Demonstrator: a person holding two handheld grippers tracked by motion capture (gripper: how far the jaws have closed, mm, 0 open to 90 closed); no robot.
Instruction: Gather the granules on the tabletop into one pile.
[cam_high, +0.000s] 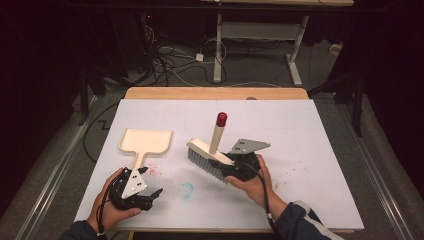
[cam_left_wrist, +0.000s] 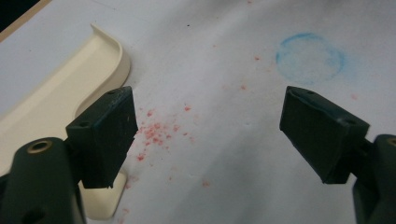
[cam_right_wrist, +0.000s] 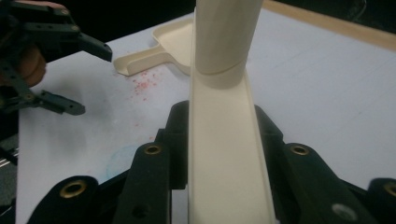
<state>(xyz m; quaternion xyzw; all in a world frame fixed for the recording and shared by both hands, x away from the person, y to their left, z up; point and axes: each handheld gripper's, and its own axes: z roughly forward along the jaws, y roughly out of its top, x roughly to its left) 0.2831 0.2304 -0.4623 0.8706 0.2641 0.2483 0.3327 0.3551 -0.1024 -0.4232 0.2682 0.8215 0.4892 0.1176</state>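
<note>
A cream dustpan (cam_high: 146, 141) lies flat at the table's left, its handle toward me. My left gripper (cam_high: 155, 196) rests near that handle's end, jaws wide apart with nothing between them; in its own view (cam_left_wrist: 210, 126) the dustpan (cam_left_wrist: 56, 107) sits just left of the left jaw. A cream brush (cam_high: 207, 152) with grey bristles and a red-tipped upright handle is held off the table at the centre. My right gripper (cam_high: 231, 167) is shut on the brush's flat back (cam_right_wrist: 226, 154), one jaw on each long side. The dustpan (cam_right_wrist: 170, 44) lies beyond it.
Red crumbs (cam_high: 155, 170) are scattered on the white table sheet (cam_high: 310, 150) beside the dustpan handle, and more lie at the right. A faint blue ring (cam_high: 186, 190) marks the sheet between my hands. Cables and a desk frame (cam_high: 260, 45) stand on the floor behind.
</note>
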